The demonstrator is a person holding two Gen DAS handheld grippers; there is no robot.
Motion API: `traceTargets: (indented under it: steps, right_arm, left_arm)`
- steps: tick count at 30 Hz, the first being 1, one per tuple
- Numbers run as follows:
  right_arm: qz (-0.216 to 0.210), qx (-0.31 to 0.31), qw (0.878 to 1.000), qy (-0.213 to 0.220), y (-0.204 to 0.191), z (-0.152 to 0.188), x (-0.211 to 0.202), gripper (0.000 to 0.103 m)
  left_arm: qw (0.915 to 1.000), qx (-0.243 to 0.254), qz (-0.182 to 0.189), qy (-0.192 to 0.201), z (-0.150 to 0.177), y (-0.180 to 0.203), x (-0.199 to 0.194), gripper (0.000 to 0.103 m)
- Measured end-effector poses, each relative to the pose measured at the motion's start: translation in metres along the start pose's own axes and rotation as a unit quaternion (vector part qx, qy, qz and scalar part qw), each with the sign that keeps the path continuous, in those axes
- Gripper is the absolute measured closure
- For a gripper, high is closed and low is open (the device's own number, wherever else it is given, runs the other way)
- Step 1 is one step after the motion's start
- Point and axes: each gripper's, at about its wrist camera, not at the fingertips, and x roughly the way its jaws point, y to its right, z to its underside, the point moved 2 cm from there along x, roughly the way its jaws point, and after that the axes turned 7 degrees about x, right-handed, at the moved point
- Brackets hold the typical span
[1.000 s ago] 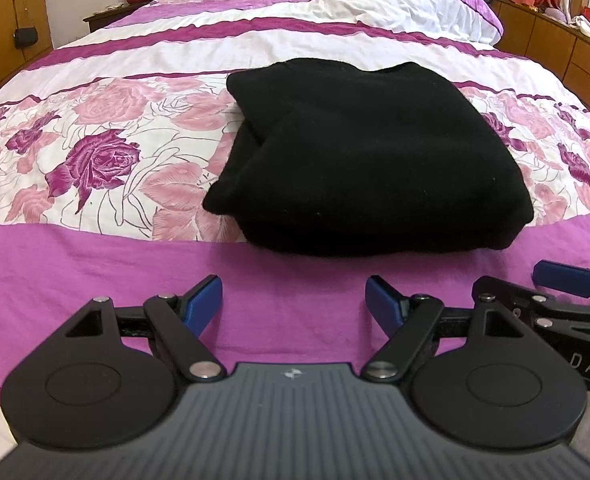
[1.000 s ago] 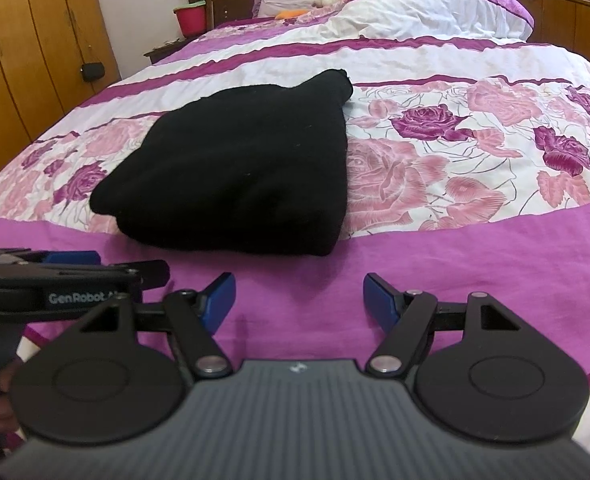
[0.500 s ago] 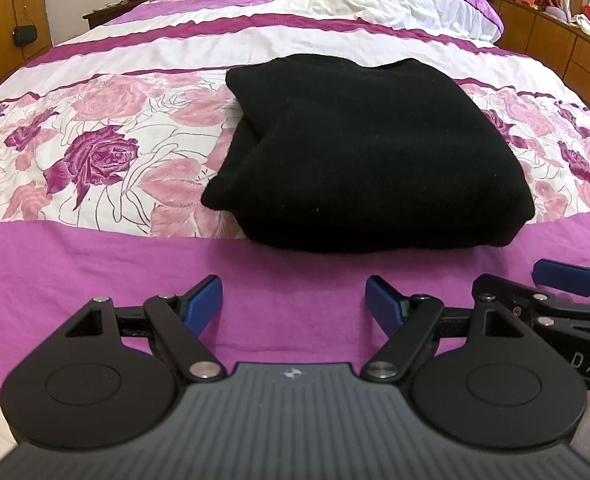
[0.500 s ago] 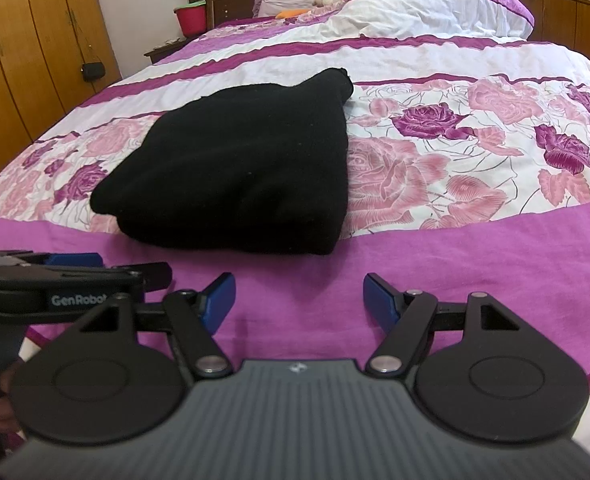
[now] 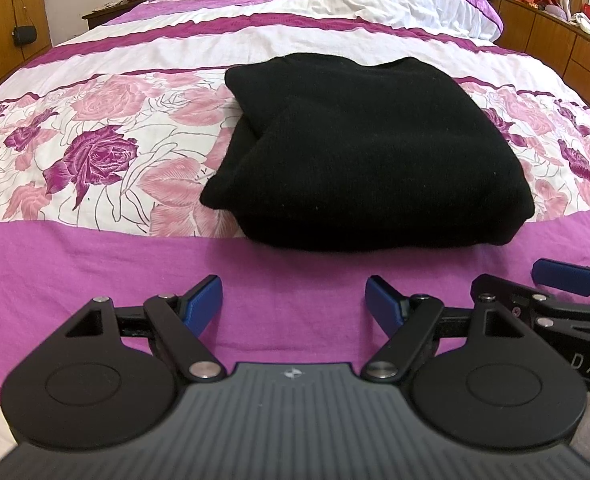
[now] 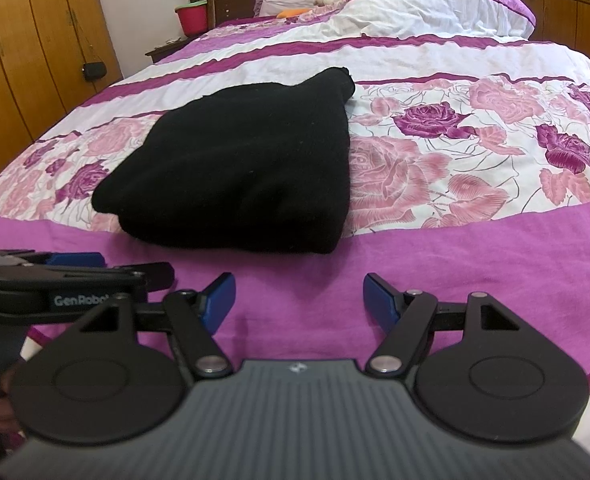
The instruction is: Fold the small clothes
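Note:
A black knit garment [image 5: 367, 152] lies folded into a thick rectangle on the bedspread; it also shows in the right wrist view [image 6: 247, 168]. My left gripper [image 5: 293, 298] is open and empty, above the purple band a short way in front of the garment's near edge. My right gripper [image 6: 299, 296] is open and empty, also short of the garment, in front of its near right corner. The two grippers are side by side: the right one shows at the right edge of the left view [image 5: 563, 280], the left one at the left edge of the right view [image 6: 75, 260].
The bed [image 5: 95, 152] has a pink and purple rose bedspread. Pillows [image 6: 435, 8] and a soft toy lie at the headboard. A red bucket [image 6: 191, 18] stands on a nightstand. Wooden wardrobes [image 6: 27, 60] line the left, drawers [image 5: 575, 56] the right.
Both grippers have stayed open and almost still. The left view has tilted slightly, so the garment sits a little higher in it. The garment has not moved.

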Motion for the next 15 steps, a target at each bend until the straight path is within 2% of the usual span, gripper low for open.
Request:
traceTargets:
  steps: [15]
  right_arm:
    - [-0.002,-0.001,1.0,0.0,-0.0009,0.0017,-0.0003,0.031]
  left_arm:
    - [1.0,0.0,0.0,0.0,-0.0003,0.0002,-0.0002,0.021]
